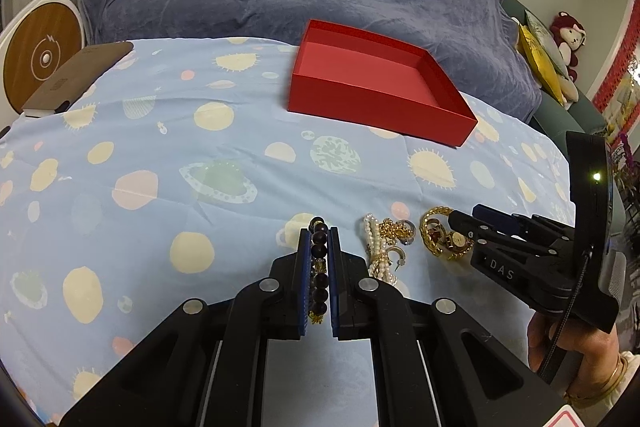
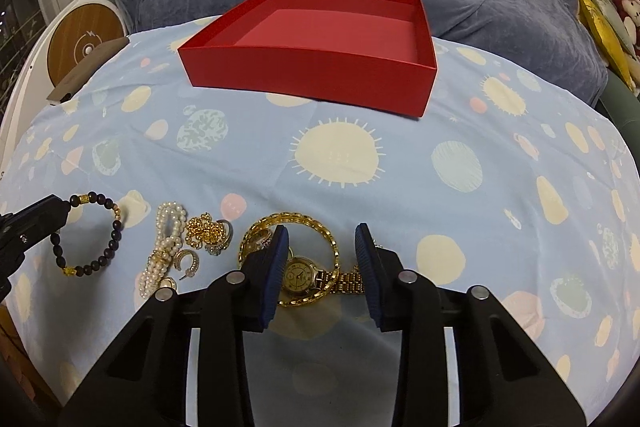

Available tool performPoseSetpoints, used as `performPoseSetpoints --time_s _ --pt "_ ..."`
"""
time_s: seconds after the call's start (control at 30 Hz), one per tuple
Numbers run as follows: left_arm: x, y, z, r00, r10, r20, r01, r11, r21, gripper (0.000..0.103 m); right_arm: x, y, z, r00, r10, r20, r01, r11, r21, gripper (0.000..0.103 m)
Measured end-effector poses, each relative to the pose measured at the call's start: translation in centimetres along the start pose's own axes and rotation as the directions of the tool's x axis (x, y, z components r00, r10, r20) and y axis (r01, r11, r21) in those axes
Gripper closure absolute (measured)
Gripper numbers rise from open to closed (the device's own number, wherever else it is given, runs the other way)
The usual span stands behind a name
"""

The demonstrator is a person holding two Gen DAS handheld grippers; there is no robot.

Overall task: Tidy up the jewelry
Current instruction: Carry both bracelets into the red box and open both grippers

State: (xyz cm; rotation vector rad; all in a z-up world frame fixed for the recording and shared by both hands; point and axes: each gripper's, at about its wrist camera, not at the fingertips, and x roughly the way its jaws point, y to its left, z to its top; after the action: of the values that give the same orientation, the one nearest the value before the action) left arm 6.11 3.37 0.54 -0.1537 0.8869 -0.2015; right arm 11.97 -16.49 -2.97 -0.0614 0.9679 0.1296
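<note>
So the left gripper (image 1: 319,239) has its blue pads clamped tight on the dark bead bracelet (image 1: 319,267), beads stacked in a line between the fingers. In the right wrist view that same bracelet (image 2: 89,233) lies as a loop on the blue planet-print cloth (image 2: 360,187), over at 9 o'clock, with the left gripper's tip on its upper-left side.

The right gripper (image 2: 322,239) is spread wide, fingers down on either side of the gold watch (image 2: 299,275) and reaching over the gold bangle (image 2: 334,247) that rings it. Nothing is pinched there.

Between the two grippers sits the rest of the pile: a pearl strand (image 2: 166,251), a clump of gold chain (image 2: 204,229) and a small crescent earring (image 2: 188,261), all touching or just beside each other.

The red box (image 2: 312,71) sits open at 12 o'clock in the right view, well apart from the jewelry, nothing visible inside. In the left view the box (image 1: 380,99) is more toward 1 o'clock.
</note>
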Motion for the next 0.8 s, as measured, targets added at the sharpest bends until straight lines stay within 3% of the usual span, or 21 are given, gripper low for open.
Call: performPoseSetpoints --time_s 0.13,0.17,0.33,0.67,0.8 --pt "0.0 0.0 -0.2 1.000 0.001 -0.003 -0.001 1.000 0.002 0.098 0.8 -0.2 -0.1 1.000 -0.005 -0.008 0.004 1.000 -0.004 0.086" --pt "0.0 0.0 -0.2 1.000 0.001 -0.004 -0.001 1.000 0.002 0.098 1.0 -0.3 -0.2 1.000 -0.004 -0.014 0.004 1.000 -0.004 0.092" --pt "0.1 0.1 -0.2 1.000 0.008 -0.002 -0.008 1.000 0.001 0.098 0.5 0.1 -0.6 1.000 -0.006 -0.001 0.006 1.000 -0.026 0.099" --pt "-0.5 -0.3 0.3 1.000 -0.010 0.017 0.010 1.000 -0.006 0.098 -4.0 -1.5 -0.5 0.993 0.040 0.110 -0.042 0.999 0.014 0.099" --pt "-1.5 -0.9 2.0 0.999 -0.024 0.045 0.024 1.000 -0.010 0.098 -5.8 -2.5 0.2 0.988 0.058 0.142 -0.065 0.997 0.047 0.099"
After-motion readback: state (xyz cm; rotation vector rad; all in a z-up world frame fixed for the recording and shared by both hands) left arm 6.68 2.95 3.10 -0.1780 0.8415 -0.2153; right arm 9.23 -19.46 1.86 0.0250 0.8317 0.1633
